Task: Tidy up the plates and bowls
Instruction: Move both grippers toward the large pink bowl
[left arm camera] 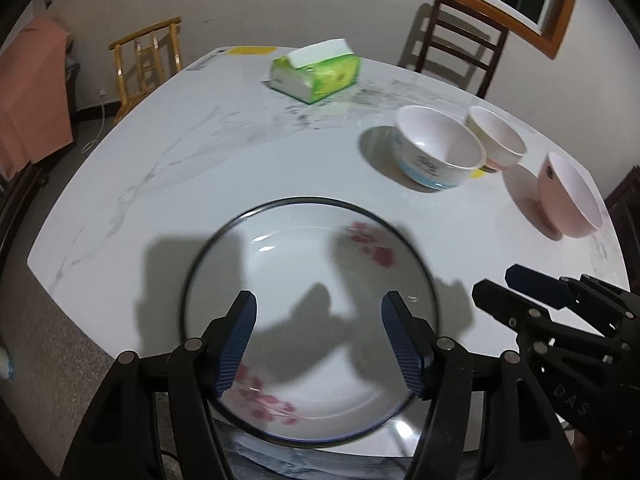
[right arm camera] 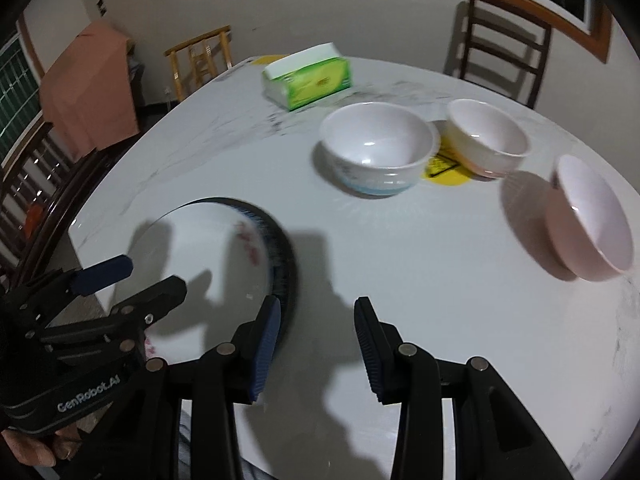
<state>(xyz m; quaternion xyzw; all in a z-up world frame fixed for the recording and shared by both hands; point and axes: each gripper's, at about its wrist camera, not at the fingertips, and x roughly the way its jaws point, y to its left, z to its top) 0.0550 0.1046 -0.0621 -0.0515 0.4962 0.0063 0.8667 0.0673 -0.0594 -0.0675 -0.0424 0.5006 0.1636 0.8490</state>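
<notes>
Two hand-held grippers hover above a white marble-patterned bench (left arm camera: 168, 152). The left gripper (left arm camera: 318, 300) hangs over a white plate (left arm camera: 304, 248) with a dark rim and pink blossom prints; its jaws are released and spread, with nothing between them, and the plate lies flat below, near the bench's near edge. The right gripper (right arm camera: 316, 308) hangs just right of that plate (right arm camera: 208, 248), its jaws parted and empty over bare bench.

Three bowls stand on the right half. A white bowl with a blue band (right arm camera: 378, 148) is nearest the middle, with blurred, unreadable print on its side. Close behind it to the right stands a cream bowl (right arm camera: 486, 138), and between them lies a yellow sticker (right arm camera: 444, 168) with black marks that cannot be read. A pink bowl (right arm camera: 592, 220) stands apart, close to the right edge. A green tissue pack (right arm camera: 308, 78) lies at the far side.

In the right wrist view the left gripper's body carries the words "GenRobot.AI", with a person's fingertips (right arm camera: 40, 446) under it. In the left wrist view the right gripper's body shows the letters "DAS".

The middle of the bench, between plate and bowls, is open. Chairs stand past the far edge: a light wooden chair (left arm camera: 148, 60) and a dark wooden chair (left arm camera: 460, 44).
</notes>
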